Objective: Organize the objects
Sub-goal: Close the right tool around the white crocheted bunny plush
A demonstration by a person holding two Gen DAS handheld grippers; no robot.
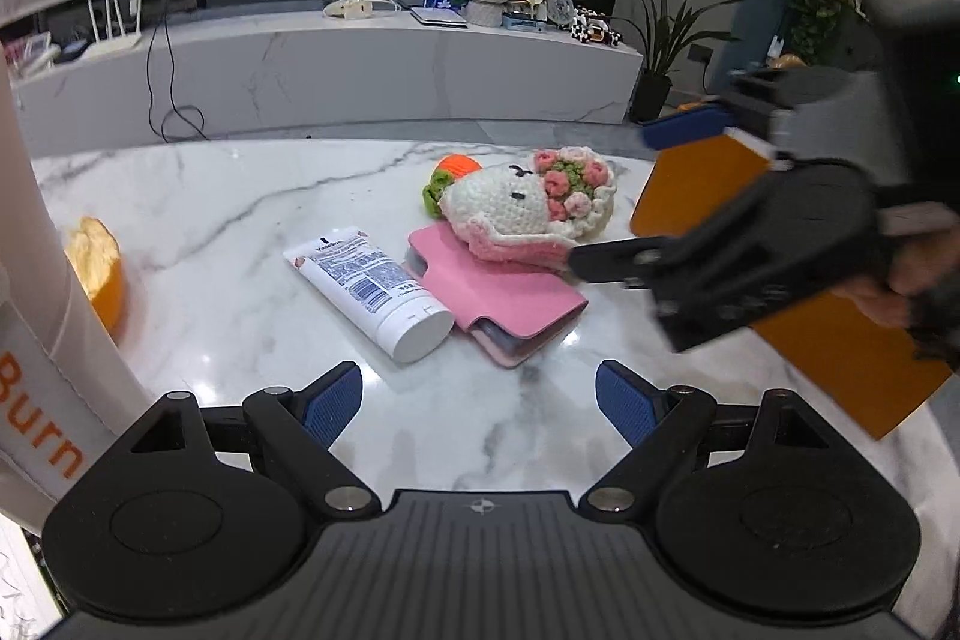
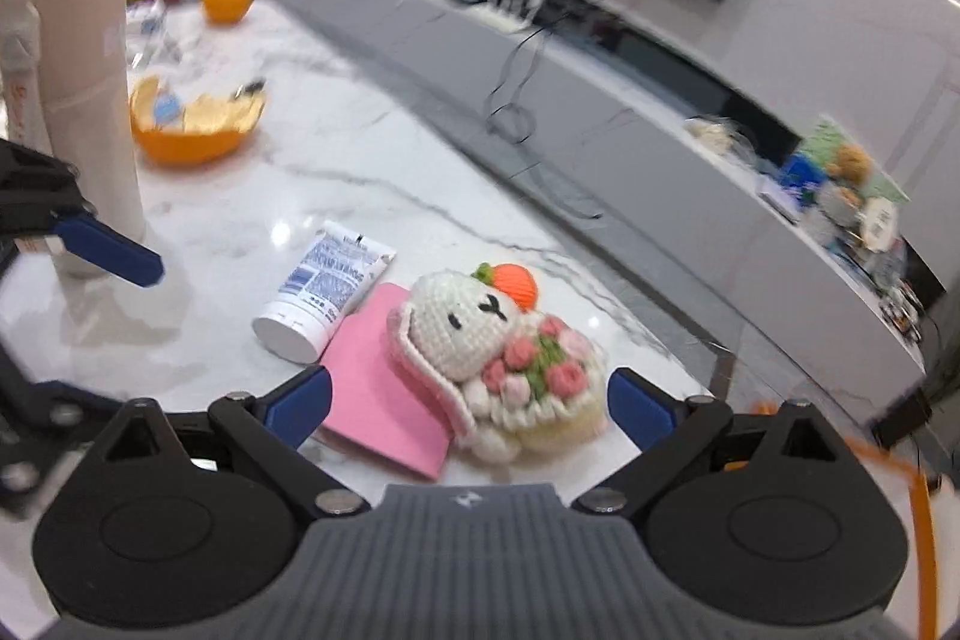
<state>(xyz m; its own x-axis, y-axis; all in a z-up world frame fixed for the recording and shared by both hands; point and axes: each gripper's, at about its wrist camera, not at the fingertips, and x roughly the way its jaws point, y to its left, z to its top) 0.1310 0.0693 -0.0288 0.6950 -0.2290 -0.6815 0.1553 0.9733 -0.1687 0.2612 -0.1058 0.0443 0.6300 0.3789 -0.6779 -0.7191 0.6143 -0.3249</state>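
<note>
Two hand-held grippers hang over a white marble table (image 1: 198,220), both with fingers spread wide and nothing between them. Seen from the left wrist camera, the left gripper (image 1: 479,403) hovers above bare marble at 6 o'clock, with clear stone between its blue pads and the cluster of objects ahead. The right gripper (image 2: 470,406) sits low and close: its spread fingers flank the near edge of the pink wallet (image 2: 384,388) and the crocheted bunny (image 2: 498,358), without touching either.

At the table's centre the bunny, with its ring of pink knitted roses and an orange carrot behind its head, lies on top of the wallet, overhanging the wallet's far side. A white lotion tube (image 1: 375,292) lies on its side just beside the wallet, cap toward the left gripper, touching or nearly touching the wallet's long edge.

At 9 o'clock in the left view, a tall white bottle (image 1: 54,292) with orange lettering crowds the frame edge, and an orange bowl (image 2: 192,123) stands behind it. At 3 o'clock an orange panel (image 1: 840,340) lines the table's right edge. Open marble stretches from 10 to 12 o'clock toward the far rim.
</note>
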